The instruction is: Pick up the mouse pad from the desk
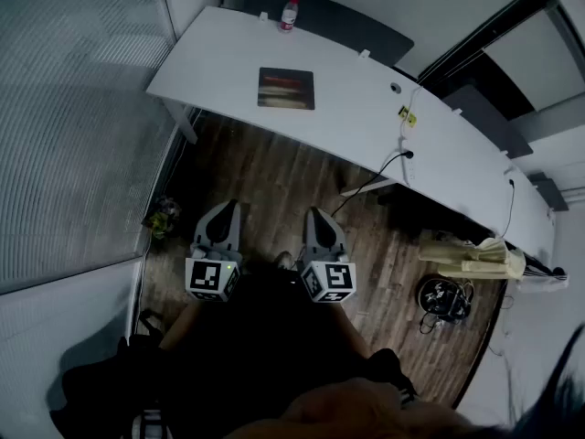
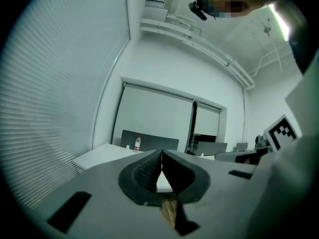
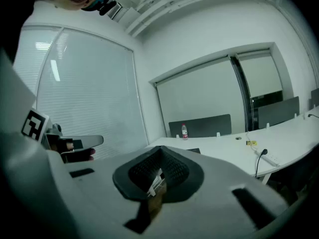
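Note:
The mouse pad (image 1: pixel 286 89), a dark square with a reddish band, lies flat on the white curved desk (image 1: pixel 366 108), well ahead of both grippers. My left gripper (image 1: pixel 228 208) and right gripper (image 1: pixel 316 214) hang side by side over the wooden floor, short of the desk's near edge. Both are shut and empty. In the left gripper view the jaws (image 2: pixel 161 156) meet in a closed seam, aimed level at the desk (image 2: pixel 99 154). In the right gripper view the closed jaws (image 3: pixel 160 152) point toward the desk, and an edge of the mouse pad (image 3: pixel 194 150) shows just past them.
A water bottle (image 1: pixel 288 14) stands at the desk's far edge by a dark partition (image 1: pixel 347 16). A power strip with a black cable (image 1: pixel 407 154) and a small yellow item (image 1: pixel 407 115) lie to the right. Blinds cover the left wall. A plant (image 1: pixel 163 218) and clutter (image 1: pixel 446 295) sit on the floor.

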The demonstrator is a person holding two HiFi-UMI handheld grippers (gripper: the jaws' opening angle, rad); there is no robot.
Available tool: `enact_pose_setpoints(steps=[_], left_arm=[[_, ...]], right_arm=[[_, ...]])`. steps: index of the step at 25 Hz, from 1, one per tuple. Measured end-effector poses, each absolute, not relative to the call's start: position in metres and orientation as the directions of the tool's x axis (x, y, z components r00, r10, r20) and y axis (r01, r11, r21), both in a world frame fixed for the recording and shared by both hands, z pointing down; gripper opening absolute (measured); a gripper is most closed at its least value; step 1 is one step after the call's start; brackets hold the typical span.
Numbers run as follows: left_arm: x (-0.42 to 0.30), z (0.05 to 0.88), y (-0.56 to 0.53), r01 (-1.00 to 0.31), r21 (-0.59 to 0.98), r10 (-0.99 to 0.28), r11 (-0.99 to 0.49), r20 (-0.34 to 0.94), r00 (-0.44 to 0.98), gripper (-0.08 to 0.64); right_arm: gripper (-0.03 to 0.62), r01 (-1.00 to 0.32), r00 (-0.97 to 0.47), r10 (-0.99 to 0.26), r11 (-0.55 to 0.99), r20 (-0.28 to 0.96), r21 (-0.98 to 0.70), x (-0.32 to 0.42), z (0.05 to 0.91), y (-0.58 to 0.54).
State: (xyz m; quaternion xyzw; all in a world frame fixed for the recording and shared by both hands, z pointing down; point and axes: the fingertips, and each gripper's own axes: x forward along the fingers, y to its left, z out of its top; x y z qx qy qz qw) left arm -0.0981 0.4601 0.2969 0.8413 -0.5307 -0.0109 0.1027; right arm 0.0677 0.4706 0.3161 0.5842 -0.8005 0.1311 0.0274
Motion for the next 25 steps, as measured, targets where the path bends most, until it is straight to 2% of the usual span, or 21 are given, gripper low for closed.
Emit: enact_pose_setpoints(steps=[15,25], left_arm=[[-0.102,0.297,0.458,-0.89,0.198,-0.896,-0.411,0.092,0.434,0.003],[-0.146,0.294,0.448,-0.893,0.203,-0.9,-0.401,0.093,0.426,0.003]], right_arm=[[0.0,-0.942,-0.307,-0.931,0.268,0.196,-0.203,0.066,0.316,0.469],[0.0,-0.949,-0.294,-0.935,0.261,0.199,-0.175,0.032,0.314,0.458]])
